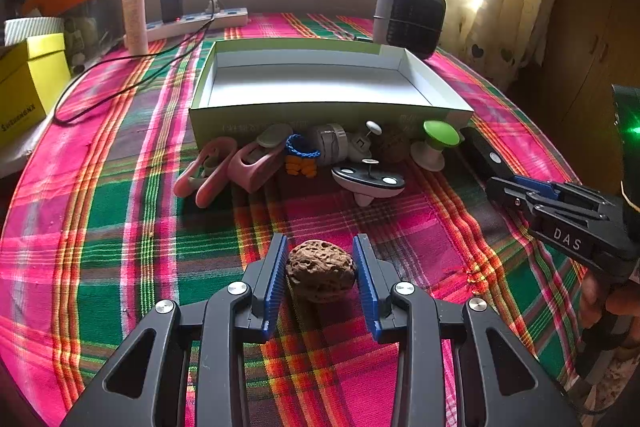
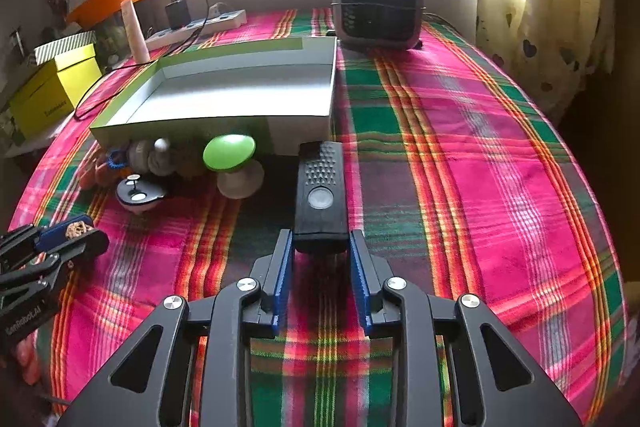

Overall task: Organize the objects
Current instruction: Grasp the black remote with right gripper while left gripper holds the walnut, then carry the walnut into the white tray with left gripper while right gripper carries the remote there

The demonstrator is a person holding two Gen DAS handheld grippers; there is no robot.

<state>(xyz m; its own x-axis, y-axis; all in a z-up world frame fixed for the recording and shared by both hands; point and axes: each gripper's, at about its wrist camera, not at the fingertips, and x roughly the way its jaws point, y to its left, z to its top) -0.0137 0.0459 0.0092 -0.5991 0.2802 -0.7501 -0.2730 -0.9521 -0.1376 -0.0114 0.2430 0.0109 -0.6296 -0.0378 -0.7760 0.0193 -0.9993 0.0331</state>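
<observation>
Left wrist view: the left tool (image 1: 320, 259) grips a wrinkled brown walnut (image 1: 321, 271), its blue pads pressed against both sides, just above the plaid cloth (image 1: 120, 227) that covers the counter. Right wrist view: the right tool (image 2: 320, 255) has its pads on either side of the near end of a black remote (image 2: 320, 193); whether they actually press it cannot be told, and the remote lies flat on the cloth, pointing toward 12 o'clock. Beyond the walnut, a row of small things lies along the near wall of the box: pink clips (image 1: 224, 167) at 11 o'clock, a blue braided ring (image 1: 302, 147), a metal roll (image 1: 330, 143), a dark spinning top (image 1: 368, 181), a second walnut (image 1: 394, 145), and a green-capped spool (image 1: 436, 143) at 1 o'clock. Behind them stands the open, shallow box (image 1: 320, 111) with a white interior, nothing visible inside. Farther back, a small heater (image 1: 410, 15) sits at 1 o'clock, a power strip (image 1: 200, 21) with a plugged-in charger at 11 o'clock, and a yellow carton (image 1: 28, 83) at 9 o'clock.
</observation>
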